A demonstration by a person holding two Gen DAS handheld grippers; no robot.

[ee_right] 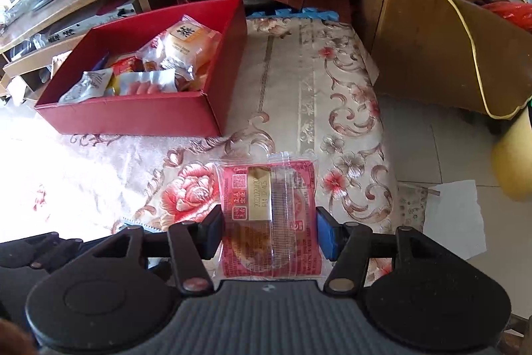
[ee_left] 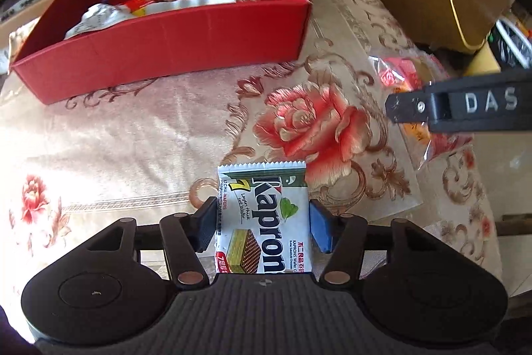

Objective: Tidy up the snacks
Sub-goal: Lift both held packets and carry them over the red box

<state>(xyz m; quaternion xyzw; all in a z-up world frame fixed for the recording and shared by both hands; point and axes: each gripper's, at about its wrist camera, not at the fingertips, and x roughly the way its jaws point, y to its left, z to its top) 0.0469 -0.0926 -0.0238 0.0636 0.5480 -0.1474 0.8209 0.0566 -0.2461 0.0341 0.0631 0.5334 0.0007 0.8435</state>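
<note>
A cluttered desk edge with trailing cables runs across the back, and below it a floral cloth (ee_right: 299, 95) covers the low surface where the work is going on. The biggest thing on that cloth is the red box (ee_left: 186, 39), sitting toward the far left and already partly filled with wrapped snacks (ee_right: 173, 55). Both tools look loaded for a drop into it.

The left gripper (ee_left: 262, 222) has its pads closed against the two long edges of a Kapron wafer packet (ee_left: 266, 215), which lies flat between them. The right gripper (ee_right: 269, 233) is clamped the same way on a red clear-wrapped pastry (ee_right: 269, 215) (whether either packet is lifted clear of the cloth I cannot tell).

To do this step well, I would send one tool at a time, since the two sit close together. Lift each packet above the near wall before crossing it. The wafer wrapper looks slippery, so hold pressure steady. Release low, over a bare patch of box floor, so nothing bounces out
</note>
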